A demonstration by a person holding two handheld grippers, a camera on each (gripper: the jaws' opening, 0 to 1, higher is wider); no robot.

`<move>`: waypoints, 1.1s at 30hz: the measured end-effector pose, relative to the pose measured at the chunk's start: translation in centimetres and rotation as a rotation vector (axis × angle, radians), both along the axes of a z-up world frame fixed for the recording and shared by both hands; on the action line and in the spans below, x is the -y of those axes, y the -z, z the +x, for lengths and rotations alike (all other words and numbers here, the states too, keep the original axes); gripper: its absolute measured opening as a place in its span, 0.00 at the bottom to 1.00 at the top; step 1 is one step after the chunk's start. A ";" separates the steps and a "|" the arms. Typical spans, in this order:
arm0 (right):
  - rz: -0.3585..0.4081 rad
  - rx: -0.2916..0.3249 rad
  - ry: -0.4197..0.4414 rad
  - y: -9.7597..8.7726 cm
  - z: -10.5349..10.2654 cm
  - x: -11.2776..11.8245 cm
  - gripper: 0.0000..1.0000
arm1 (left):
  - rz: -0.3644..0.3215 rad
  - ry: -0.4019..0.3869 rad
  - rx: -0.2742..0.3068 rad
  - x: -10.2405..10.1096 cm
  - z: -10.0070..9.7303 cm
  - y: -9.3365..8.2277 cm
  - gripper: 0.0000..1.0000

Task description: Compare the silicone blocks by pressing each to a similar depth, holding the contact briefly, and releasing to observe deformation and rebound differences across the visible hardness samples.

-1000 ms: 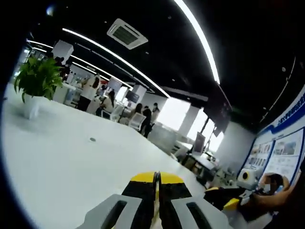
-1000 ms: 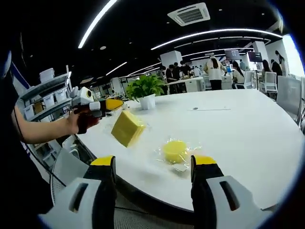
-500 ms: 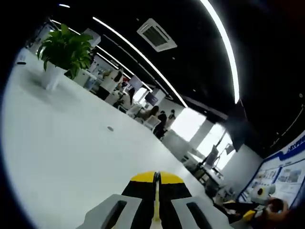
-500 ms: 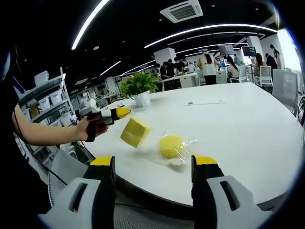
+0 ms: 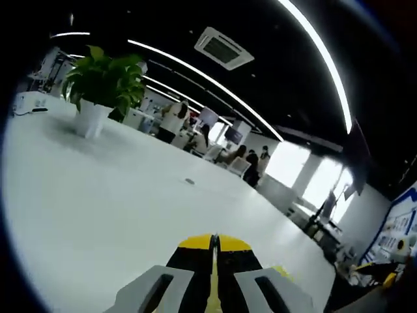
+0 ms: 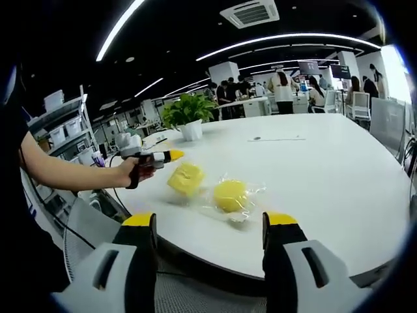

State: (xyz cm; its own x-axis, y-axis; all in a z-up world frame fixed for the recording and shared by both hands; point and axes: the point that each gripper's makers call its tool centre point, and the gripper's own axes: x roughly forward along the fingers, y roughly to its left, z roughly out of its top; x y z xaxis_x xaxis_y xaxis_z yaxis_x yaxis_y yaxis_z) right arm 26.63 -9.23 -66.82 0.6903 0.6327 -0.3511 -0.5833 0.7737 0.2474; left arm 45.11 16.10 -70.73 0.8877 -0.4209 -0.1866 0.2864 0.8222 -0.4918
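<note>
1. At the bottom of the right gripper view the right tongs [image 6: 208,228] stand spread wide with nothing between them, short of the table [image 6: 339,176] edge. I judge that gap suits a press or a broad grip on a block not yet reached.

2. At the bottom of the left gripper view the left tongs [image 5: 213,251] are pressed together, yellow tips meeting in a thin seam. Whether a thin edge is caught in that seam I cannot tell. Closed tips would make one blunt point, a sensible tool for pressing.

3. Just beyond, in the centre of the right gripper view, the wrapped yellow block [image 6: 229,194] lies flat on the table in crinkled clear film, probably left there for an even push.

4. Just left of it the bare yellow block [image 6: 186,177] sits near the left tongs' tip, seen at centre left, held in a hand [image 6: 138,171]. Whether the tip touches it is unclear.

5. Farther back, a potted plant [image 6: 189,117] stands well apart from both samples.
</note>
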 end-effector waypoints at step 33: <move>-0.005 -0.039 -0.039 0.8 -1.3 -0.9 0.65 | 0.290 -0.022 -0.017 -2.1 0.0 4.4 0.35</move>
State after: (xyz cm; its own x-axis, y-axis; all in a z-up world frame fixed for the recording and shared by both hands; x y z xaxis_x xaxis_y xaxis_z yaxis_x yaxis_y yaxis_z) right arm 25.36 -8.33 -67.60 0.6508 0.6570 -0.3805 -0.6033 0.7518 0.2663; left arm 45.09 18.20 -75.15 0.8918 -0.3281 -0.3114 0.2604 0.9353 -0.2397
